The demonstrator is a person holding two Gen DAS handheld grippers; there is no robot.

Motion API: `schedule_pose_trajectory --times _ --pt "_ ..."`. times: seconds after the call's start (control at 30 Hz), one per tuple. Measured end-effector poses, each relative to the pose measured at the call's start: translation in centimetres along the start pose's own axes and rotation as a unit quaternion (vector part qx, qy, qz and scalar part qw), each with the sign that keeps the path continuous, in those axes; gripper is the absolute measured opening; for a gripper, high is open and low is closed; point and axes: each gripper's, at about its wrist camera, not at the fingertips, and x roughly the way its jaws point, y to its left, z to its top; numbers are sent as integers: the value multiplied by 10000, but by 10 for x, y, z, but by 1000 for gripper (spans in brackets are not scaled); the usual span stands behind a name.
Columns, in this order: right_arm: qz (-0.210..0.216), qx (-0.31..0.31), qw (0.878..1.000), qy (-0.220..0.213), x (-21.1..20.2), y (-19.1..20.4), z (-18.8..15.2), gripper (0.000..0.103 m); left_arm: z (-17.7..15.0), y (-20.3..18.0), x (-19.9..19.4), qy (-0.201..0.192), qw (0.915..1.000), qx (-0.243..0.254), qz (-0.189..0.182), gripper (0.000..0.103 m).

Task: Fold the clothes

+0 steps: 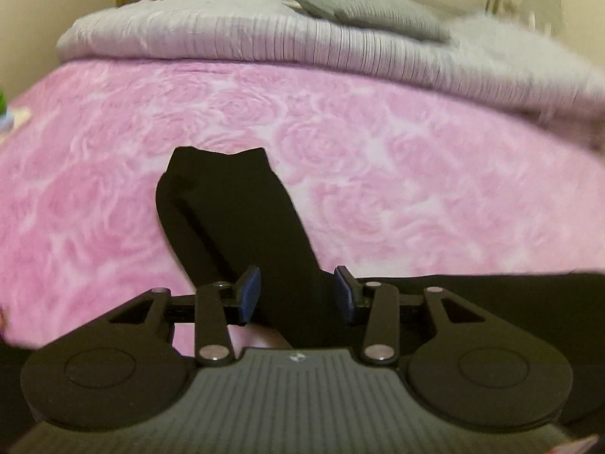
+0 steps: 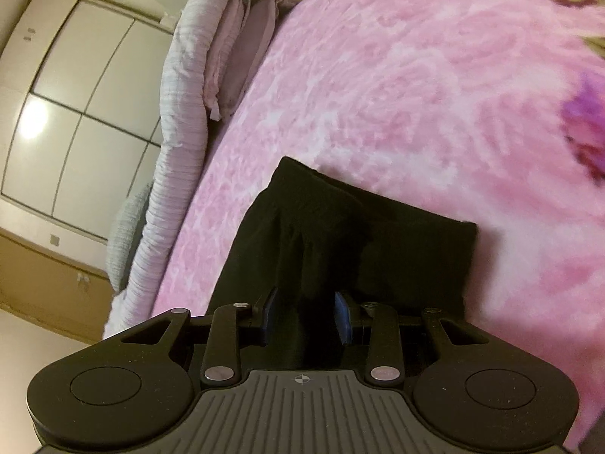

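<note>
- black garment (image 1: 242, 227) is lying on the pink rose blanket (image 1: 416, 189), one leg stretched toward the folded lilac quilt (image 1: 264, 41)
- left gripper (image 1: 297, 293): jaws apart, cloth between them, pads not pressing
- right gripper (image 2: 305, 316): jaws look clamped on a bunched fold of the garment

I'm looking into a bedroom in a home. A bed under a pink rose-patterned blanket (image 1: 378, 159) fills most of what I see. Along the blanket's far edge lies a folded pale lilac quilt (image 1: 264, 38), with a grey pillow (image 1: 363, 5) on top of it. Beyond the quilt stands a white wardrobe with panelled doors (image 2: 75, 94), close to the bed.
</note>
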Motion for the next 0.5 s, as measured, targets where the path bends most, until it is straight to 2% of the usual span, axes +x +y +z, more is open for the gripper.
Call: schedule_pose_trajectory --times 0.1,0.13,0.17,0.2,0.3,0.37,0.43,0.5 --pt "-182 -255 9995 75 10 9 2 35 3 -10 21 200 9985 444 245 39" --pt "-258 -361 9990 96 13 13 2 34 2 -10 23 162 9984 487 244 27" --pt "-330 -466 9983 115 16 17 2 21 0 -8 18 29 9989 448 148 15" --pt "-323 -533 9980 84 15 19 2 12 -2 -6 13 -113 9991 400 41 4" --pt "-228 -665 9975 -29 6 25 1 8 -6 15 -24 -749 9972 41 24 2" --pt "-98 -669 9976 -126 -5 27 1 7 -14 30 -56 -1028 9946 -93 102 2" --pt "-34 -698 9973 -212 -19 30 1 4 -29 48 -95 -1202 9923 -270 150 2" --pt "-9 -741 9969 -263 -32 31 1 4 -48 56 -120 -1099 9932 -264 277 3"
